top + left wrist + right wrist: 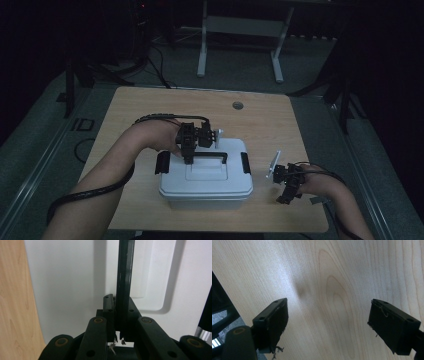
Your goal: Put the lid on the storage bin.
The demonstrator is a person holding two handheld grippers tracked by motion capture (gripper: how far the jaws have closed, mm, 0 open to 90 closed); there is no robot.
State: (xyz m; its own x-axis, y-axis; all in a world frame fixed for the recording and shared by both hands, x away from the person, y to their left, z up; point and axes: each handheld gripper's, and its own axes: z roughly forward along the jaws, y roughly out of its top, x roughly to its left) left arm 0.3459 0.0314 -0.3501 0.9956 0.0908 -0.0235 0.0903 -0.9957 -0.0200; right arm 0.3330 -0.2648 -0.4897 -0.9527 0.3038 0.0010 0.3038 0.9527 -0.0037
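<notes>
We've got the left gripper (188, 159) clamped on the carry handle (210, 155), which runs crosswise over the white storage box (205, 182) mid-table; right gripper (288, 192) rests wide open beside it.

Overhead view; two close tabletop (280, 125) views.

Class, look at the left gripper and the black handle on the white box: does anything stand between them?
Nothing does. The left gripper is already shut on the handle of the box, its jaws pressed to either side of the bar. The right gripper hangs open over the table.
</notes>
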